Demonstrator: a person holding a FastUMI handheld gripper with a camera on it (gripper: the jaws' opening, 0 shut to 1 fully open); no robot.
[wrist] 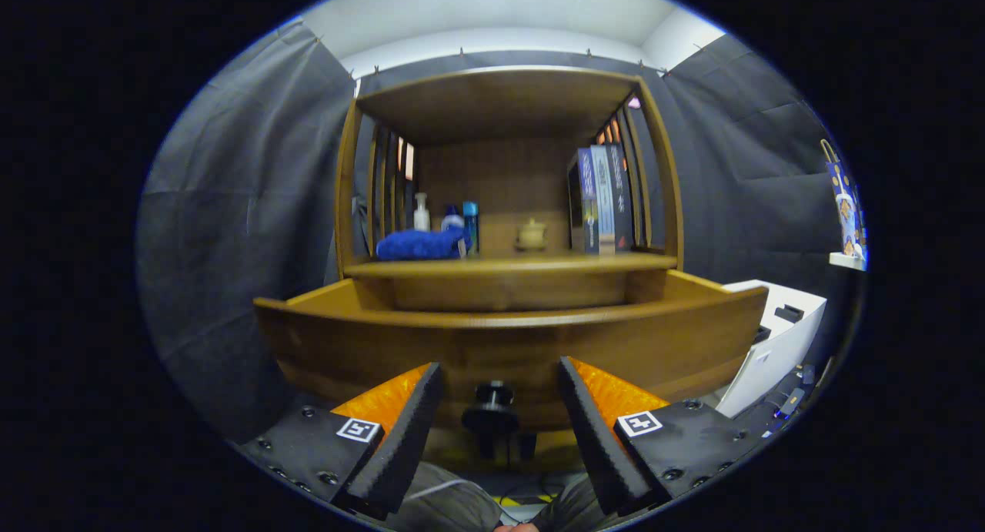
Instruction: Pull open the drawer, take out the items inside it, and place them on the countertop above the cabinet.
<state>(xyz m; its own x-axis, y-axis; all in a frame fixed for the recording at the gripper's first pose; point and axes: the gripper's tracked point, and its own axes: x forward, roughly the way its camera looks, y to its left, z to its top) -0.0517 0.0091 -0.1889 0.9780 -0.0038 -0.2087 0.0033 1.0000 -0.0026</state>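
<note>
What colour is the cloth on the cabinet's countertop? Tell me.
Blue cloth, per the gripper view.

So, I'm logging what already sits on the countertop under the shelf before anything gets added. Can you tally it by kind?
Bottles: 3 (pump bottle, two blue-topped)
Blue cloth: 1
Small lidded pot: 1
Books: about 3, spines hard to separate
Total: about 8

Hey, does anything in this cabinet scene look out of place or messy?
Nothing stands out. The drawer is pulled out, its knob between the open gripper fingers, untouched. On the countertop, the blue cloth, bottles and books sit tidy.
</note>
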